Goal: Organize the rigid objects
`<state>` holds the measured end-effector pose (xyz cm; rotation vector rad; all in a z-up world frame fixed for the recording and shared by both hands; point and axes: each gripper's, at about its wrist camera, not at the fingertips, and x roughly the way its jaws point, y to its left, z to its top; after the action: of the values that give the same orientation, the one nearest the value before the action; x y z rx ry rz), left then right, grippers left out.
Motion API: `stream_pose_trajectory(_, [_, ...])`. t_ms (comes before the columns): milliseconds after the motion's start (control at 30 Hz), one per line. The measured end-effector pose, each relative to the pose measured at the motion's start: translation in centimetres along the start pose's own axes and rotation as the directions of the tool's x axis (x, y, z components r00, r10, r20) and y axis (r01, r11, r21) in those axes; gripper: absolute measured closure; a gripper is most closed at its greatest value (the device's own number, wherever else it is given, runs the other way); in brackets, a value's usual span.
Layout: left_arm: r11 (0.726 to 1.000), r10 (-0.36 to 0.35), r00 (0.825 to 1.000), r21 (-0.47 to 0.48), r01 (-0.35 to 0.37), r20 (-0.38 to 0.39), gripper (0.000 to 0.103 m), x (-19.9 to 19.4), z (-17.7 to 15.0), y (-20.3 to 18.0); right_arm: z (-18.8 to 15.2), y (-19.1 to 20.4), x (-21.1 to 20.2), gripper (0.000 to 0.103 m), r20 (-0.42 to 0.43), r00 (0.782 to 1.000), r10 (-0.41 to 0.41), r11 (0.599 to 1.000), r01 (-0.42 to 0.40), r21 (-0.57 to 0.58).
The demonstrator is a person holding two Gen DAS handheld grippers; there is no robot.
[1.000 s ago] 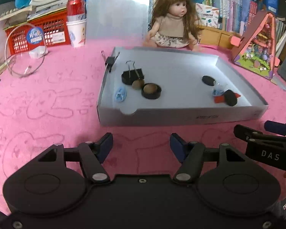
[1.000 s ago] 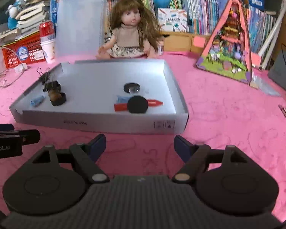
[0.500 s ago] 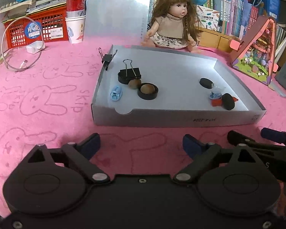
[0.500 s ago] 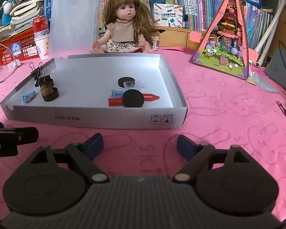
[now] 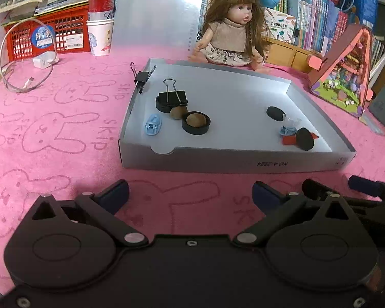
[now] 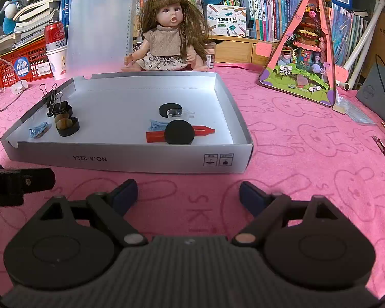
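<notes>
Jaws of the left gripper (image 5: 190, 192) stand wide over bare pink cloth at the bottom of the left wrist view, having just been opening, with nothing between them. Right gripper (image 6: 187, 192) likewise wide apart, jaws just eased a little further, nothing held, low in its own frame. Both sit short of the grey cardboard tray (image 6: 131, 159), which lies mid-frame on the pink table (image 5: 64, 133).

Tray contents, left wrist view:
- large binder clip (image 5: 172, 97), upper left part of tray, resting on a black round cap
- small binder clip (image 5: 142, 77) clipped on the tray's left wall
- brown nut (image 5: 178, 113) just beside a black cap (image 5: 196, 126) that holds a second brown nut
- blue toy shoe (image 5: 152, 125), left of the caps, near the left wall

Right cluster, right wrist view:
- red marker (image 6: 202, 131) lying flat, a black disc (image 6: 179, 132) leaning over its middle
- second blue shoe (image 6: 155, 124) touching the marker's far side
- clear small cup (image 6: 177, 113) against another black cap (image 6: 166, 109)

Doll (image 6: 168, 33) sits behind the tray, upper centre. Pink triangular toy house (image 6: 305, 48) at right. Red basket (image 5: 46, 36), can and paper cup (image 5: 100, 36) upper left.
</notes>
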<state>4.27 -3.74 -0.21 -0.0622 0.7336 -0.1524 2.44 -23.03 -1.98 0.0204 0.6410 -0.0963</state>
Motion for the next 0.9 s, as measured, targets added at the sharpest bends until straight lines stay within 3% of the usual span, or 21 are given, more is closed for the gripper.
stream_pose_trajectory(900, [0.999, 0.04, 0.999, 0.016, -0.04, 0.006, 0.001, 0.26, -0.1, -0.71, 0.01, 0.0, 0.03, 0.01, 0.0, 1.0, 0.0, 1.0, 0.0, 0.0])
